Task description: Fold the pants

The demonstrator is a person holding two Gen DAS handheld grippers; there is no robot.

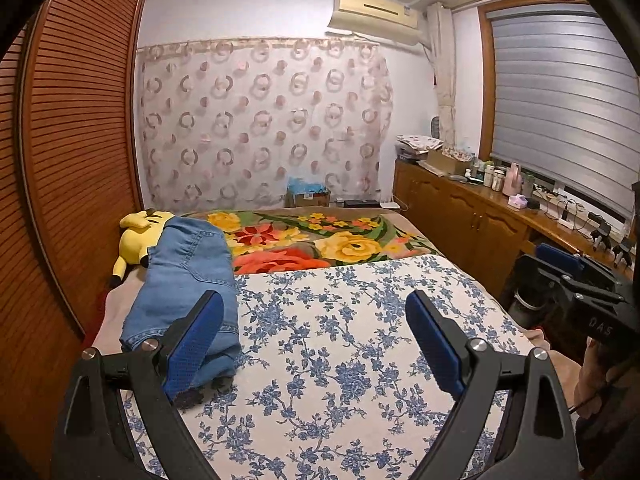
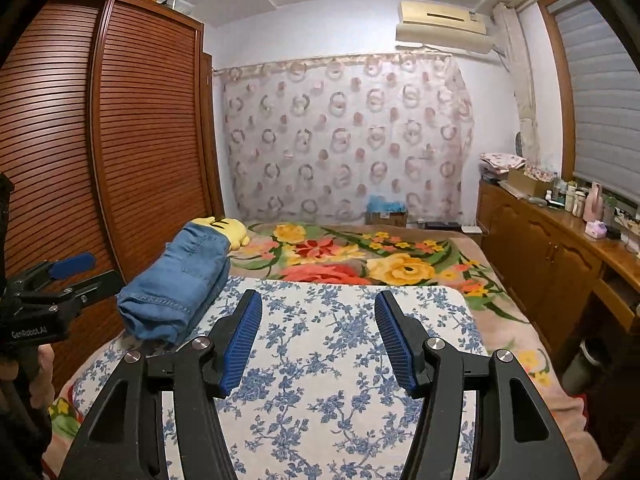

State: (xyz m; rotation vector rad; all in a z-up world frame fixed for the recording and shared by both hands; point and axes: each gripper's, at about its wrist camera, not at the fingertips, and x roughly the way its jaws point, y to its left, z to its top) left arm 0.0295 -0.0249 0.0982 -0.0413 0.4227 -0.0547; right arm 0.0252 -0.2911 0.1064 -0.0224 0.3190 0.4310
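The blue denim pants (image 1: pixel 188 280) lie folded in a thick bundle at the left edge of the bed, partly on a white cloth with blue flowers (image 1: pixel 340 340). They also show in the right wrist view (image 2: pixel 180 280). My left gripper (image 1: pixel 314 340) is open and empty above the cloth, its left finger in front of the bundle's near end. My right gripper (image 2: pixel 318 340) is open and empty over the cloth, to the right of the pants. Each gripper appears at the edge of the other's view.
A yellow plush toy (image 1: pixel 138 236) lies behind the pants. A flowered blanket (image 1: pixel 320 244) covers the far bed. A louvred wooden wardrobe (image 1: pixel 76 140) stands close on the left. A wooden cabinet (image 1: pixel 480 216) with bottles runs along the right.
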